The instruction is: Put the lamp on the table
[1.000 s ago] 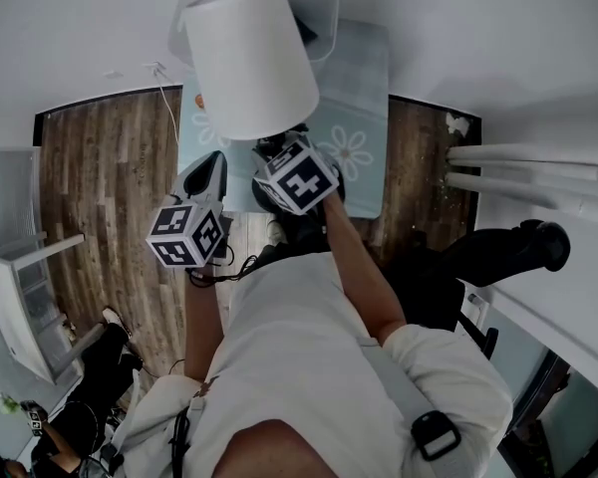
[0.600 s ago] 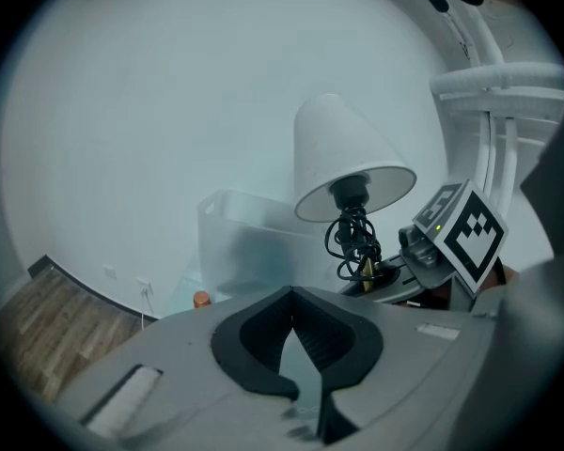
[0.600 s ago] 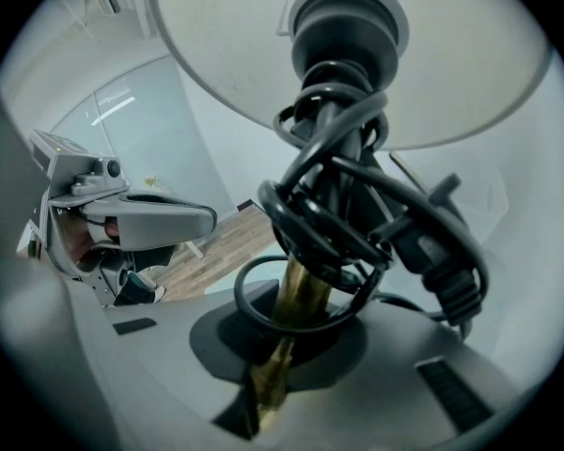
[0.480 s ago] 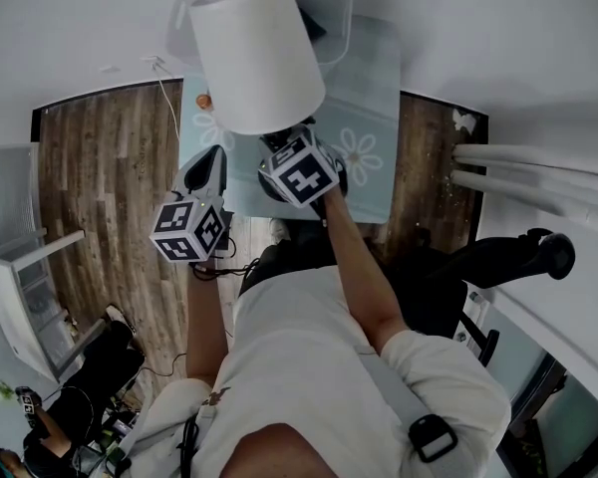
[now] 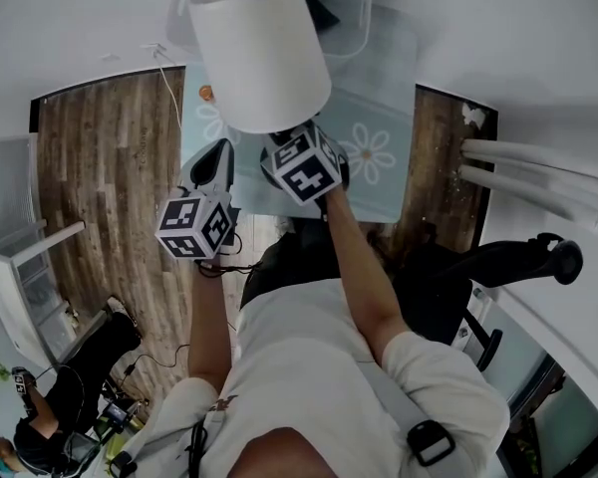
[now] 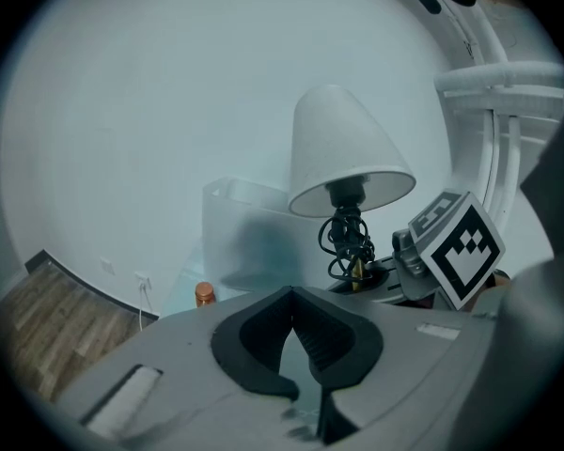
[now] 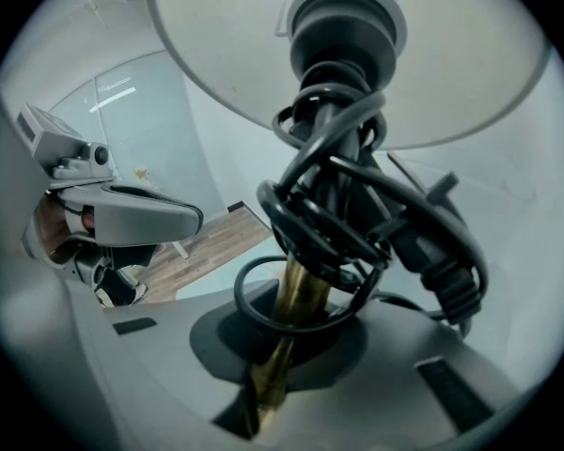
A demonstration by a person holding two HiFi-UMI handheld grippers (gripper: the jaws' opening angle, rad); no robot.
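Observation:
The lamp [image 5: 259, 53] has a white shade, a brass stem [image 7: 296, 299] and a black cord [image 7: 357, 224] coiled round the stem. My right gripper [image 5: 301, 165] is shut on the stem just below the coil and holds the lamp upright over the near part of the glass table [image 5: 379, 182]. In the left gripper view the lamp [image 6: 343, 148] hangs ahead and to the right, beside the right gripper's marker cube [image 6: 456, 247]. My left gripper [image 5: 204, 202] hovers to the lamp's left at the table's near edge, jaws together with nothing in them.
The glass table has flower prints and stands against a white wall. A translucent box [image 5: 349, 8] stands at its back, behind the shade. A small orange bottle [image 5: 206, 93] sits at the back left. A socket and cable [image 5: 159, 63] are on the wall. Wood floor lies on both sides.
The lamp and both grippers have shifted slightly forward, farther over the glass table. The right gripper's hold on the stem is unchanged, and the left gripper keeps its place beside it.

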